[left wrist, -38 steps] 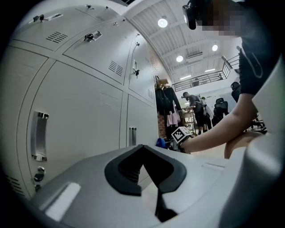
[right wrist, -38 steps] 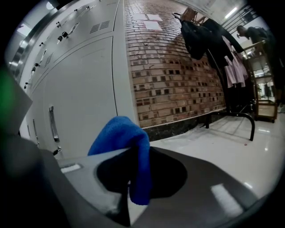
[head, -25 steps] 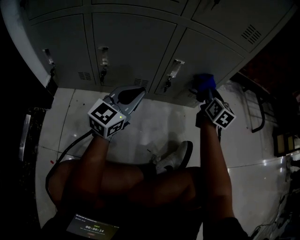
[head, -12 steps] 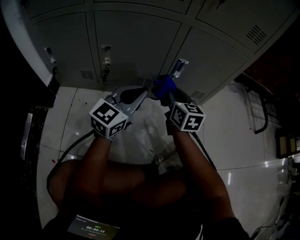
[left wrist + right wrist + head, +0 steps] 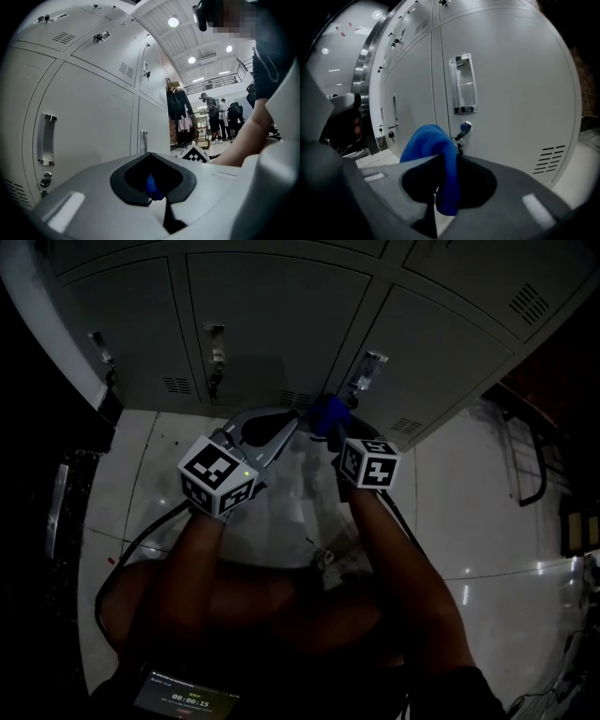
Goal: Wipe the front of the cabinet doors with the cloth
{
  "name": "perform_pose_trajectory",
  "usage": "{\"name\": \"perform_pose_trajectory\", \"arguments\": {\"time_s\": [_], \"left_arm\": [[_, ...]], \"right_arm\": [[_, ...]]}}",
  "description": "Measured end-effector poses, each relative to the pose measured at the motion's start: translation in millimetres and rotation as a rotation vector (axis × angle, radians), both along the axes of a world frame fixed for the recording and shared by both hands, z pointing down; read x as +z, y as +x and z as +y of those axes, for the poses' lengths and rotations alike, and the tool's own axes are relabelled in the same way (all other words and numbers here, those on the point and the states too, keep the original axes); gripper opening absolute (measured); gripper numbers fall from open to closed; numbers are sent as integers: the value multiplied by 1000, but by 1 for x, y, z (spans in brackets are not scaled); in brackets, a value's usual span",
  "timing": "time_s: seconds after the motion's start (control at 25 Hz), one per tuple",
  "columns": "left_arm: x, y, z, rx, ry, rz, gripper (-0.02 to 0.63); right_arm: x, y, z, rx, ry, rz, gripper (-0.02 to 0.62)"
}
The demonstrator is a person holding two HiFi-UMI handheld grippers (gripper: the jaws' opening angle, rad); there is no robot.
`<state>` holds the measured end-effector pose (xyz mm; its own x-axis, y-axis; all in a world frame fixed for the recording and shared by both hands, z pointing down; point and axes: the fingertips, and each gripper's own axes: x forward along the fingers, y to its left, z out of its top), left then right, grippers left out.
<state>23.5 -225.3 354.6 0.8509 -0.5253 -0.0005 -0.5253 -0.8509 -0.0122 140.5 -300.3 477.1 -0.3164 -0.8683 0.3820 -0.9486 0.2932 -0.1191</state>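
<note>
Cloth is blue, and the right gripper has its two jaws squeezed tight on it. The cloth sticks up in a bump past the tips, and a bit hangs down between them. It is up close to a grey cabinet door, just under the shiny handle and next to the little lock. I cannot tell if the cloth touches the door.

From the head view, the cloth is low on the cabinet doors, near the white floor. The left gripper is just beside the cloth. Its jaws are pressed together with nothing held in them.
</note>
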Motion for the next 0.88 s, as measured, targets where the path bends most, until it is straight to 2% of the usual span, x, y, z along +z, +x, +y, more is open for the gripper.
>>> {"name": "perform_pose_trajectory", "arguments": {"time_s": [0.12, 0.28, 0.48, 0.72, 0.88], "left_arm": [[3, 1, -1, 3, -4, -4, 3], [4, 1, -1, 1, -4, -8, 3], [4, 1, -1, -5, -6, -8, 3], [4, 1, 1, 0, -3, -10, 3], [5, 0, 0, -2, -4, -11, 3]], "right_arm": [[3, 8, -7, 6, 20, 12, 61], [0, 6, -10, -25, 53, 79, 61], [6, 8, -7, 13, 5, -9, 61], [14, 43, -11, 105, -32, -46, 61], [16, 63, -13, 138, -23, -9, 61]]}}
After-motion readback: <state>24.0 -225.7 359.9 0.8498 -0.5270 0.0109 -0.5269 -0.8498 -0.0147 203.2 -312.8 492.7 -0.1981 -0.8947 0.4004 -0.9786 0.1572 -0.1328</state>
